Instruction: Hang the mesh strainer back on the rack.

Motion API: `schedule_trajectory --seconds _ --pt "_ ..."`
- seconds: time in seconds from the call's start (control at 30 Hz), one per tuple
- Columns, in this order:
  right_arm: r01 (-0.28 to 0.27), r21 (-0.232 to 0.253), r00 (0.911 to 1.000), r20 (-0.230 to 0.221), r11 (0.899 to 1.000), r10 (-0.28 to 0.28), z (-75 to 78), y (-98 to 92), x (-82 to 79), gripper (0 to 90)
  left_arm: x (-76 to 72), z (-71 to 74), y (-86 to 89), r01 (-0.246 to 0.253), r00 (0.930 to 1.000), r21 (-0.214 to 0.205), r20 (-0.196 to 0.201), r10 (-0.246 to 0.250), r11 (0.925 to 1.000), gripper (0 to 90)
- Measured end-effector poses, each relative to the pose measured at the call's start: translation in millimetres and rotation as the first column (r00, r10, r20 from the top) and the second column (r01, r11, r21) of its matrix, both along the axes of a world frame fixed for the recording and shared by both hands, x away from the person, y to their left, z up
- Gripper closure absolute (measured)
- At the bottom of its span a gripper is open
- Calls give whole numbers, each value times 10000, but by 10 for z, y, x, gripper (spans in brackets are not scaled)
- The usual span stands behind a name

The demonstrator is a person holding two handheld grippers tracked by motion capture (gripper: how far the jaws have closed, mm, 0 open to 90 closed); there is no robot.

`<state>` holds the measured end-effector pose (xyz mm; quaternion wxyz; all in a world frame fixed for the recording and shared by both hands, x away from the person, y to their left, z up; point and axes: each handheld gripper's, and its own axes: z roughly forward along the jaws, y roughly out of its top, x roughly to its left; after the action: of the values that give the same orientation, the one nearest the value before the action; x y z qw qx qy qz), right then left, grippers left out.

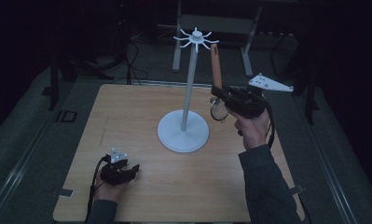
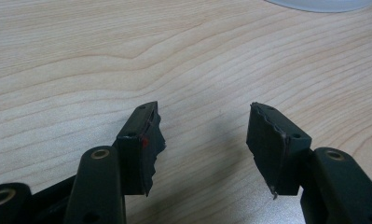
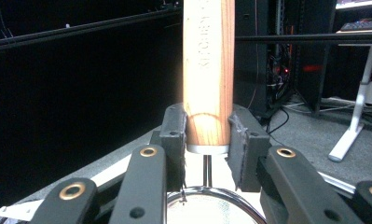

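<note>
A white hanging stand (image 1: 188, 93) with a round base (image 1: 182, 131) and a ring of hooks (image 1: 196, 38) on top rises from the middle of the wooden table (image 1: 127, 112). To its right my right gripper (image 1: 219, 96) is lifted off the table and shut on a small strainer's wooden handle (image 1: 216, 69) (image 3: 208, 70), which points up; the metal mesh ring (image 1: 219, 111) (image 3: 216, 205) hangs below the jaws. My left gripper (image 1: 133, 170) (image 2: 202, 140) rests low at the table's front left, open, with bare wood between its jaws.
The stand's base edge (image 2: 321, 4) lies ahead of the left gripper. Beyond the table stand a metal frame (image 1: 216, 28) and cables (image 1: 132, 65) on the dark floor. A desk leg (image 3: 356, 116) and dark racks stand behind the handle.
</note>
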<state>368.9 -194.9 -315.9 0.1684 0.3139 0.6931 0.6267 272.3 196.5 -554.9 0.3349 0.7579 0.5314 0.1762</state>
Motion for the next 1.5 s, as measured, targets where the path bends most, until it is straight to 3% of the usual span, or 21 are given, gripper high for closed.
schedule_trajectory --seconds 0.47,0.93,1.2,1.5 --pt "-144 -83 9992 -367 9999 141 -5 92 103 698 4 3 3 -1 10000 -27 36 1 10000 443" --pt "-191 -641 9976 -675 9978 147 25 153 176 691 6 1 -7 1 10000 -37 22 -1 10000 443" --pt "10 -915 9988 -486 9958 -54 5 203 133 506 7 3 -9 19 10000 -26 -15 -19 10000 443" --pt "282 -1212 9991 -271 9922 -317 15 210 87 400 7 2 -11 11 10000 -29 16 -11 10000 443"
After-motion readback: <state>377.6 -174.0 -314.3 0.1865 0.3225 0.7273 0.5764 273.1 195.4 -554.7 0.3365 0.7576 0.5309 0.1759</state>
